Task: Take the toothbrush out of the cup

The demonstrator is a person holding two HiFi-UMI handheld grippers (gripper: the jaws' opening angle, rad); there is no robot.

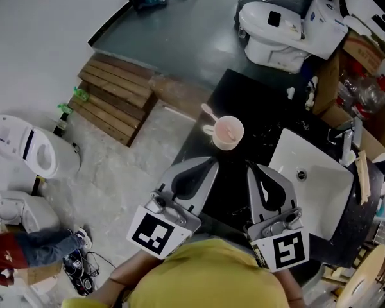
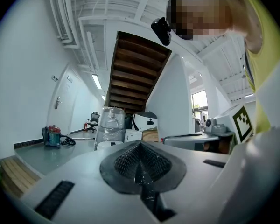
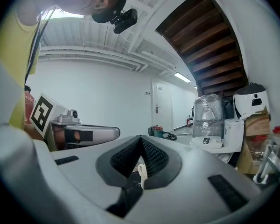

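A pink cup [image 1: 228,133] stands on the black counter [image 1: 244,95], with a pale toothbrush [image 1: 210,113] leaning out over its left rim. My left gripper [image 1: 211,162] is just short of the cup on the near side, with its jaws together and nothing in them. My right gripper [image 1: 251,168] sits beside it to the right, also shut and empty. In the left gripper view the gripper [image 2: 141,146] points up at the room and neither the cup nor the toothbrush shows. The right gripper view has its gripper [image 3: 141,141] pointing up the same way.
A white sink basin [image 1: 308,175] with a faucet [image 1: 346,141] lies right of the cup. A white toilet [image 1: 276,34] and a cardboard box [image 1: 356,76] stand beyond the counter. A wooden pallet [image 1: 115,95] and another toilet [image 1: 25,147] are on the floor to the left.
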